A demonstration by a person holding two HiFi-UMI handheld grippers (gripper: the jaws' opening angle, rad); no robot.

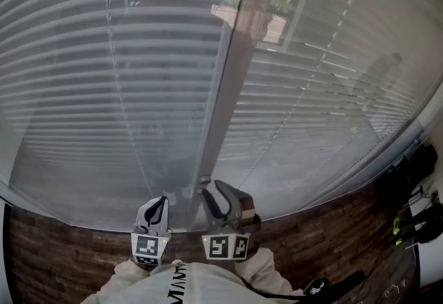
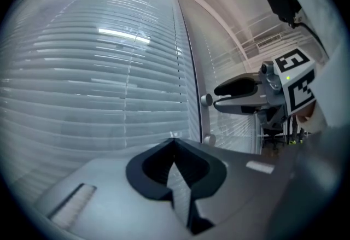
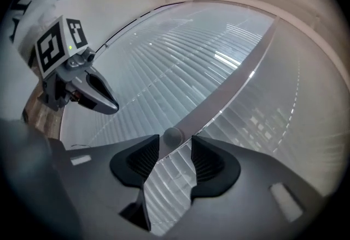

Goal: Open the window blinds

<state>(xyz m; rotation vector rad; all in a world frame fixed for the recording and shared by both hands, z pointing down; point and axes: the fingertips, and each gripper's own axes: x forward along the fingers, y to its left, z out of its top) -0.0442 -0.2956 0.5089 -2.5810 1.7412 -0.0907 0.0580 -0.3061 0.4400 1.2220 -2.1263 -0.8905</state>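
Two grippers up: right gripper (image 3: pixel 174 150) gapes, wand knob (image 3: pixel 173 136) at its tips (light, stiff, probably slippery), so pinch just beyond it; left gripper (image 2: pixel 174 146) clenched, empty.

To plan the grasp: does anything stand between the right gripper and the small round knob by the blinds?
Nothing visible does. The right gripper is open, and the small round knob sits bare just beyond its jaw tips, in front of the blinds.
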